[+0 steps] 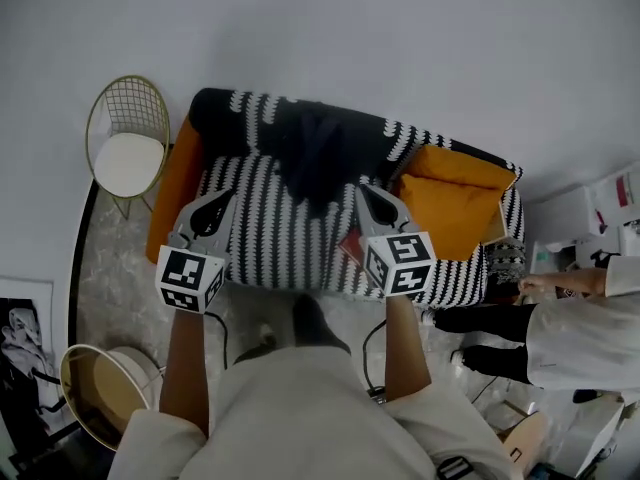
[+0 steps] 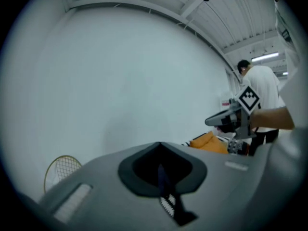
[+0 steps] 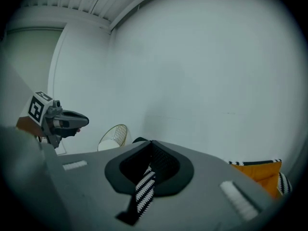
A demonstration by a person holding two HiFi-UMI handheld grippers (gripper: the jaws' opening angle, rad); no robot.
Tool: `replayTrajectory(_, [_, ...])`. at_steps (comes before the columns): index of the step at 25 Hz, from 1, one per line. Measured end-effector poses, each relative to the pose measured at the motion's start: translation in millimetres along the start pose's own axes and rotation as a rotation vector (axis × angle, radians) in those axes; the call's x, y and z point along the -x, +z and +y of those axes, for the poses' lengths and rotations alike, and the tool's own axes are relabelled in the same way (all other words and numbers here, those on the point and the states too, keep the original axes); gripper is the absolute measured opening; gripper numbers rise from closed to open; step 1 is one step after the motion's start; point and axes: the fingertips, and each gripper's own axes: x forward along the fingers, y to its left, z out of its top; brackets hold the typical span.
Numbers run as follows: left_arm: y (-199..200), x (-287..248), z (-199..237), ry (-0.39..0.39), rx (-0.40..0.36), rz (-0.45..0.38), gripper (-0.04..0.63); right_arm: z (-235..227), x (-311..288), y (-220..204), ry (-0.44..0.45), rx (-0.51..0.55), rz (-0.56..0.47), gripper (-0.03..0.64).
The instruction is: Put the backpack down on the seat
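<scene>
**Left gripper (image 1: 215, 203), right gripper (image 1: 372, 198): 2 claws shut, empty**

Backpack (image 1: 310, 158) lies mid-seat on the sofa (image 1: 260, 238), against its backrest. Both claws hang over the sofa's front. Likely risk: with nothing propping it, the limp pack slumps forward off the sofa.

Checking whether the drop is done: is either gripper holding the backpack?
No, the backpack lies on the sofa seat, while the left gripper and the right gripper have their jaws together with nothing between them.
</scene>
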Motion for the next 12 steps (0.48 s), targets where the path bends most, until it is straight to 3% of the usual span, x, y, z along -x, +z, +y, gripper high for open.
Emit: replayTrajectory(12, [30.7, 72.3, -62.1, -0.089, -0.059, -0.085, 0.005, 54.8, 111.6, 16.3, -0.048, 0.002, -0.081, 0.008])
